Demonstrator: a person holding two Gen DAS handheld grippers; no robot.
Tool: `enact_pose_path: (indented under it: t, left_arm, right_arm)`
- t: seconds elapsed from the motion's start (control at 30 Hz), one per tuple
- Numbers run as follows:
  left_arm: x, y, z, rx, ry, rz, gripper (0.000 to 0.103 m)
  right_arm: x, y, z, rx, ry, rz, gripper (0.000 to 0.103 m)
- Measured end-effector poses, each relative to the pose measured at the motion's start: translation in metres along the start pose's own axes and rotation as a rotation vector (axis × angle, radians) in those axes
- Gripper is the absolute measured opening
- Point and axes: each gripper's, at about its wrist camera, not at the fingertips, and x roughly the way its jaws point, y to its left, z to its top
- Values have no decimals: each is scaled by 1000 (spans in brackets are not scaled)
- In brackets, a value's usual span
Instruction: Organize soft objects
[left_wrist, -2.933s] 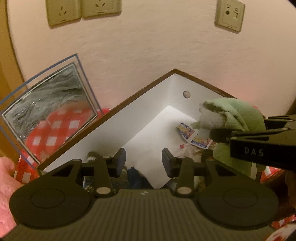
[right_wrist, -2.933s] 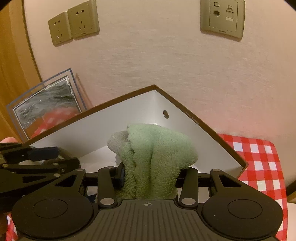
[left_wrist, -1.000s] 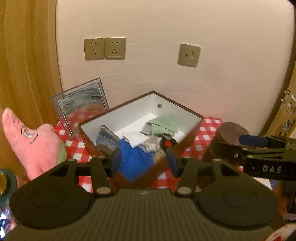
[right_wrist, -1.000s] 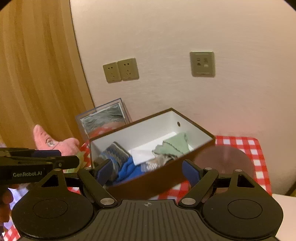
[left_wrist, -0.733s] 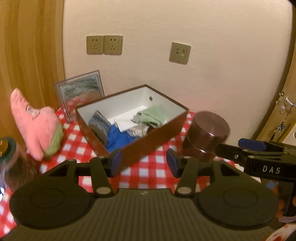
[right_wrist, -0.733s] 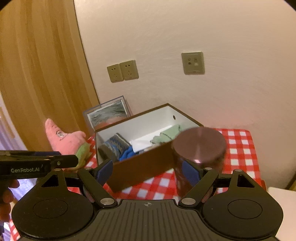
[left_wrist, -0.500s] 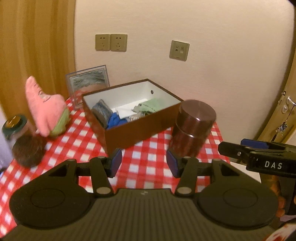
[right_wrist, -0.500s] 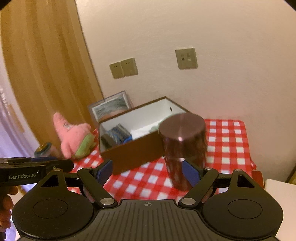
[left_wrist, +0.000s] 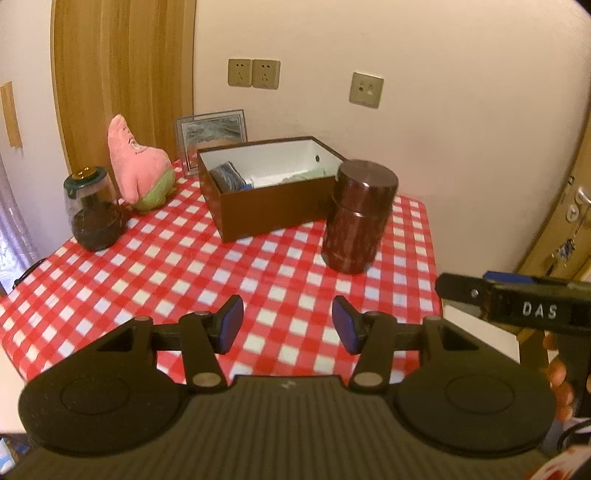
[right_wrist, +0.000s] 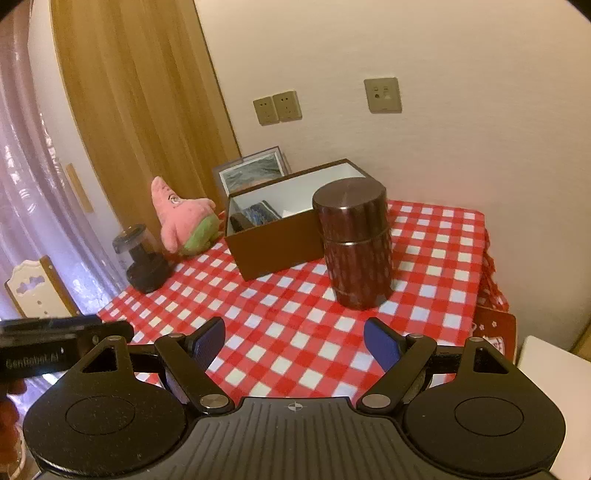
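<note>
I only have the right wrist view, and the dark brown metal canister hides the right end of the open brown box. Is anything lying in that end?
Observer: Yes. The left wrist view shows a pale green cloth inside the open brown box, behind the dark brown metal canister.
Operator: And the left gripper? I see only its side.
Observer: Its jaws stand open with nothing between them. Only the red-and-white checked tablecloth shows past them.
</note>
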Motion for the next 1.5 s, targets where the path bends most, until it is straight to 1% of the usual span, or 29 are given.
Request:
enact_pose_path:
  t: [0.2,0.43,0.5,0.6,0.7,0.8,0.9,1.07,1.17,1.3,1.5]
  left_arm:
    - [-21,-9,-24,19,31,-2,50]
    - [-38,-4,-51,43,50,-27,50]
    - [-44,-2,-58,43,45,-15,50]
    - [-55,-4,-66,38,59,-1,50]
    - [-66,-9,-71,45,50,20,50]
    - [-73,-17,-77,18,43,46,50]
    - [-81,-32,-83,-11,37,71,51]
    - [-91,-69,-96,-68,40,87,50]
    - [-99,-95,-109,-104,40,113,50]
    - [-110,-127,-129,-145,55,134,50]
    - [-124,-157,-150,-188,80,167,50]
  right_arm:
    - [-22,5,-18,4,40,20,82]
    - [-40,15,-52,23,73,-28,82]
    - [-45,16,-61,39,75,-37,82]
    - [-52,18,-72,43,89,-40,82]
    - [-61,19,-76,46,101,-30,82]
    - [-70,14,-79,39,109,-14,82]
    - [-77,7,-79,5,118,3,82]
    - [-94,-13,-79,-57,136,47,82]
    - [-105,-25,-83,-101,146,72,82]
    - [-118,-44,-93,-139,185,111,82]
    - [-140,-66,-111,-184,223,139,82]
